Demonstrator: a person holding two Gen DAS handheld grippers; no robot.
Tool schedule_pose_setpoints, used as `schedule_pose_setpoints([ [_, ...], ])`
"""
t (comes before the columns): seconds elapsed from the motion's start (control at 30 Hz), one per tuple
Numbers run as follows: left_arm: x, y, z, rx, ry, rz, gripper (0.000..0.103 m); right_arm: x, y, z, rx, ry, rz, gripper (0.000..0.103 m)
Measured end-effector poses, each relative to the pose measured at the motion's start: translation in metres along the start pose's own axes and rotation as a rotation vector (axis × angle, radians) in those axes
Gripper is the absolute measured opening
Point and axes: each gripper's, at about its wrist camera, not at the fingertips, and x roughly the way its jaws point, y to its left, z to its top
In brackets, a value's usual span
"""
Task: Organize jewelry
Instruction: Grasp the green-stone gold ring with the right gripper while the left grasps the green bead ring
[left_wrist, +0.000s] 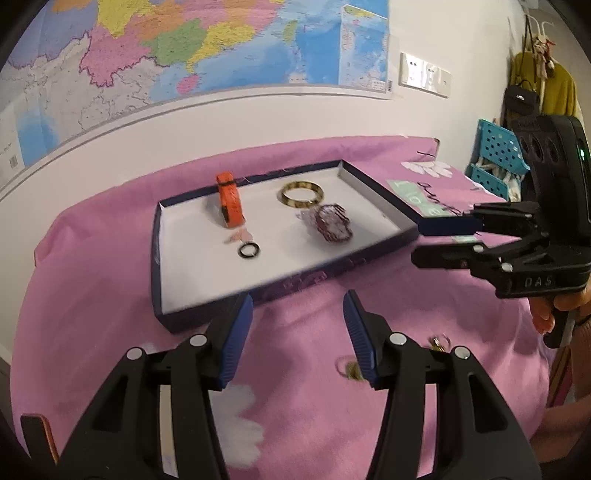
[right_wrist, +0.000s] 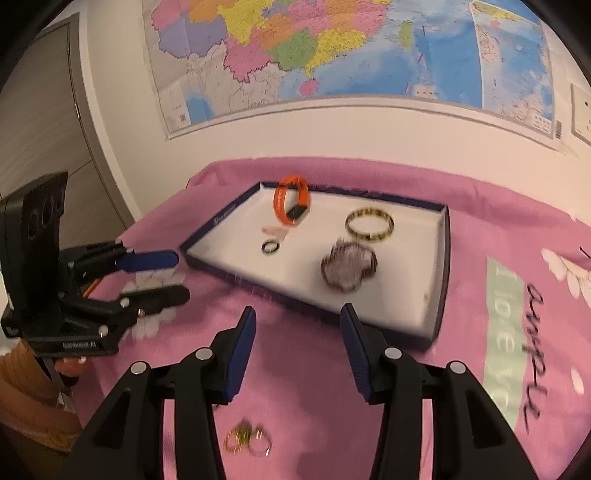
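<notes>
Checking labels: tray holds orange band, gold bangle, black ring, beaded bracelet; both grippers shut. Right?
Not quite: both grippers are open and empty. The left gripper and right gripper show gaps in their own wrist views. Tray contents are right.

text: "DAS" | on: right tongs body | cloth script, map print: unreadable

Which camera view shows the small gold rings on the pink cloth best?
The right wrist view: the gold rings lie unobstructed between the claw arms, though blurred. In the left wrist view, the left claw's finger partly hides them.
</notes>
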Motion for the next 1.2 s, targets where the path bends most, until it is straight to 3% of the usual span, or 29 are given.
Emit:
schedule_pose_setpoints([
  [0.27, -0.001, -0.013, -0.022, 0.035, 0.04, -0.015, 0.05, -0.007, 0.034, -0.046, -0.068, 0.067, 0.003, 0.034],
  [0.5, 0.002, -0.019, -0.034, 0.052, 0.072, -0.02, 0.05, -0.009, 0.045, -0.066, -0.074, 0.102, 0.013, 0.023],
  [0.8, 0.003, -0.02, -0.037, 0.037, 0.082, -0.024, 0.049, 0.001, 0.047, -0.068, -0.063, 0.125, 0.003, 0.018],
  [1.2, 0.003, -0.022, -0.038, 0.048, 0.087, -0.058, 0.046, 0.002, 0.042, -0.065, -0.045, 0.121, 0.002, 0.001],
])
